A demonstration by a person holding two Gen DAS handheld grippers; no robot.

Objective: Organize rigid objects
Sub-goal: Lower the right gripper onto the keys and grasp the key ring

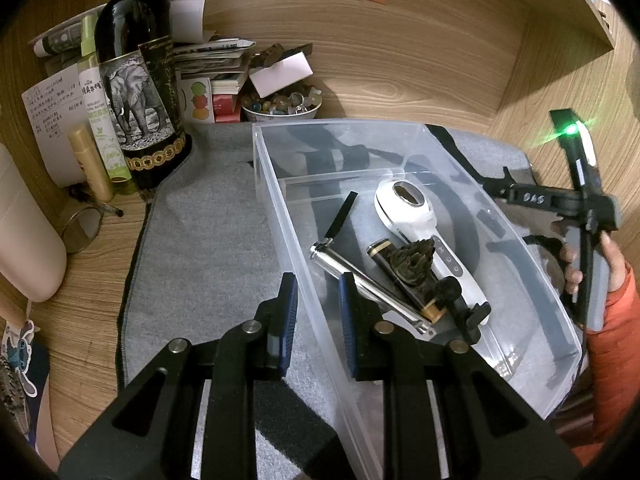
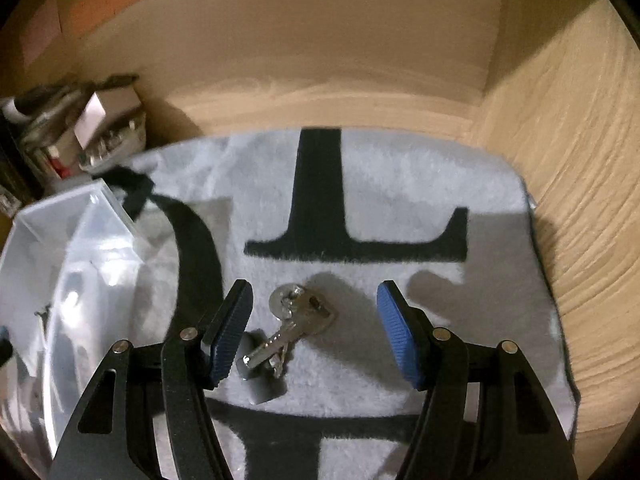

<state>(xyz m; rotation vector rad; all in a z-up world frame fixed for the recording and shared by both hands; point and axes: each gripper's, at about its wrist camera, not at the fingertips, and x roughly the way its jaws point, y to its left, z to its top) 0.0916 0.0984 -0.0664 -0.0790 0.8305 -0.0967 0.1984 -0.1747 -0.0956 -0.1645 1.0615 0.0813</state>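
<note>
While left gripper (image 1: 318, 300) clamps the bin (image 1: 280, 216) wall, right gripper (image 2: 314, 320) stands open over keys (image 2: 294, 320) on the mat (image 2: 480, 280), touching nothing.

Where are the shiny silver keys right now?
In the right wrist view, the silver keys lie on the grey towel, between the right gripper's open fingers.

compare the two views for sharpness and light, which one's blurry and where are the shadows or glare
Left wrist view: sharp, fisheye-bent at the edges, a green light flares on the right gripper, and the plastic bin rim catches glare. Right wrist view: motion-blurred, worst on the back wall and clutter; the keys stay fairly crisp, with hard dark shadows on the gray cloth around them.
</note>
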